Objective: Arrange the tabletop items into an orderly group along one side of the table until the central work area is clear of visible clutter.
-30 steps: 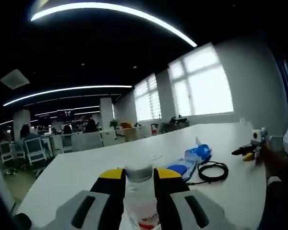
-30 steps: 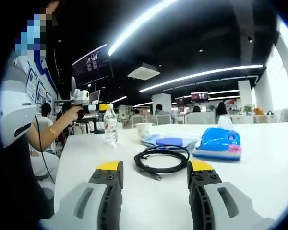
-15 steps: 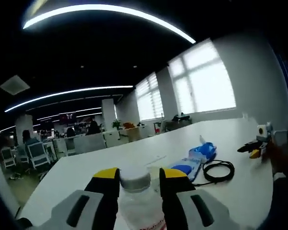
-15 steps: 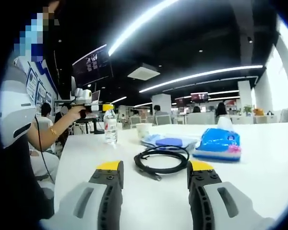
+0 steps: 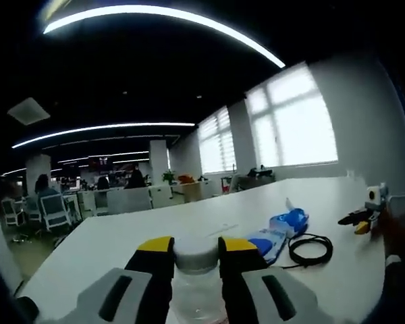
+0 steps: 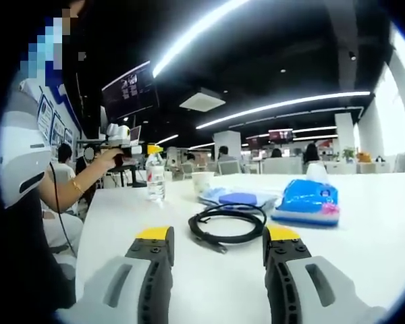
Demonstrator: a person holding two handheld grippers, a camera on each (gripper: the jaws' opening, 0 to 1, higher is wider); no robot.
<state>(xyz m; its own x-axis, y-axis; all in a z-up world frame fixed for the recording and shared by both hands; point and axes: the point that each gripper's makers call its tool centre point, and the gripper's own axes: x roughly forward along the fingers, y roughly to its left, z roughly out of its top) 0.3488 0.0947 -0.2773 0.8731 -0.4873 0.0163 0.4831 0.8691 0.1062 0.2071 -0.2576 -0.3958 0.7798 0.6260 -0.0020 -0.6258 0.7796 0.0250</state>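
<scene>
Since the earlier frame the left gripper [image 5: 195, 253] has kept its jaws clamped on the one water bottle [image 6: 155, 179], standing at the white table's [image 6: 364, 250] edge. One coiled black cable [image 6: 227, 226], one blue pouch [image 6: 309, 200], perhaps one paper cup [image 6: 202, 182]. The right gripper [image 6: 217, 244] hovers level, jaws spread and holding nothing.

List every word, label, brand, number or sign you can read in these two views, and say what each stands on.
None can be read.
Water bottle: red label print, too small.
Blue packet: print blurred.
Hanging screen: pale writing, too small.
Blue wall posters: text blurred.
Bottle in the left gripper: no label text legible.
</scene>
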